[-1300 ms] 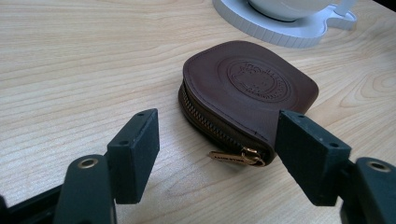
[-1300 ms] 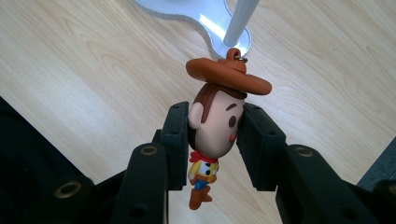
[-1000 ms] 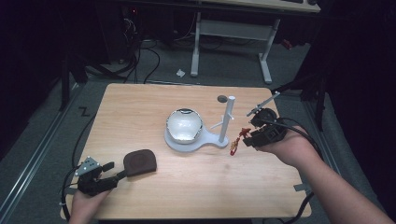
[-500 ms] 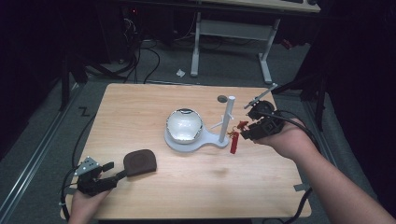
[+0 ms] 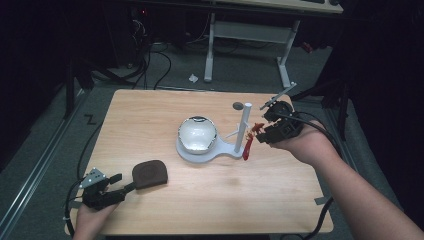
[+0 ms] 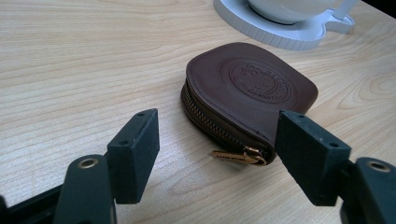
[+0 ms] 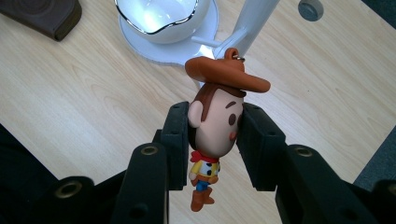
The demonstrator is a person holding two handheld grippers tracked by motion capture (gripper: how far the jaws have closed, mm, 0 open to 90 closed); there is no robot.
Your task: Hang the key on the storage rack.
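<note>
- The right tool (image 7: 212, 133) is clamped on the head of a small cowboy figurine keychain (image 7: 215, 122) with a brown hat, yellow shirt and a metal loop at its top; both black pads press its cheeks.
- In the high view the right tool (image 5: 261, 134) holds the figurine at the right side of the white peg stand (image 5: 243, 129), close to its short side peg.
- Judging by the loop sitting right against the post (image 7: 252, 18), the step in hand is hanging the keychain on a peg; whether the loop is already over it is unclear.
- The next move likely calls for a small, careful slide of the loop along the peg before letting go, since the ring is tiny and the peg thin.
- The figurine looks like smooth moulded rubber or plastic, rounded and slightly glossy.
- The stand's flat white base carries a glossy white bowl with a silver rim (image 5: 197, 134), near the tabletop's middle.
- The left tool (image 5: 121, 185) rests open at the near left, its jaws on either side of the zip corner of a rounded brown leather zip pouch (image 6: 243, 93), not pressing it.
- The pouch has an embossed round seal and a brass zip pull (image 6: 236, 156).
- The tabletop (image 5: 150, 115) is pale wood with fine grain.
</note>
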